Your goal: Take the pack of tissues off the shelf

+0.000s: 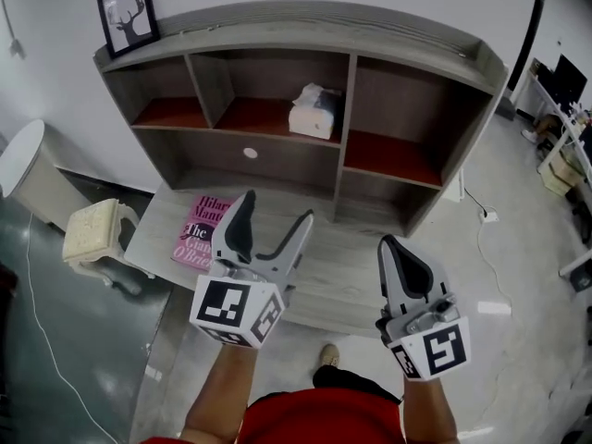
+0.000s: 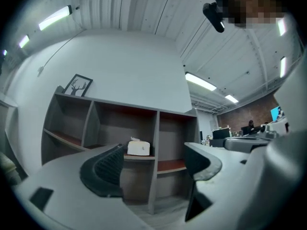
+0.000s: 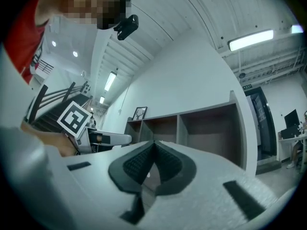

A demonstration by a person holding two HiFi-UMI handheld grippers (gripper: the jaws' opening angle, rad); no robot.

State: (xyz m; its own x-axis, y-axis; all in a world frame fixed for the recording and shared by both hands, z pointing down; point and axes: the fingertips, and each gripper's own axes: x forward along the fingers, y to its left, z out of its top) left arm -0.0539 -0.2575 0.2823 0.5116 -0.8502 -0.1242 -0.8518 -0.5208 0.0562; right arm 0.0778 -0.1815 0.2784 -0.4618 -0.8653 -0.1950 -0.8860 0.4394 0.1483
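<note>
The grey shelf (image 1: 305, 17) fills the upper middle of the head view, standing at the back of a wooden desk (image 1: 342, 271). Low in the frame, the left gripper (image 1: 276, 209) has its jaws spread wide with nothing between them; in the left gripper view (image 2: 153, 150) they frame the shelf from well back. At lower right, the right gripper (image 1: 393, 248) has its jaws pressed together, empty. A pink book (image 1: 199, 232) lies on the desk at centre left. The pack of tissues (image 1: 314, 112) sits in the middle compartment, against its right divider. A framed deer picture (image 1: 128, 14) stands on the shelf's top, upper left.
</note>
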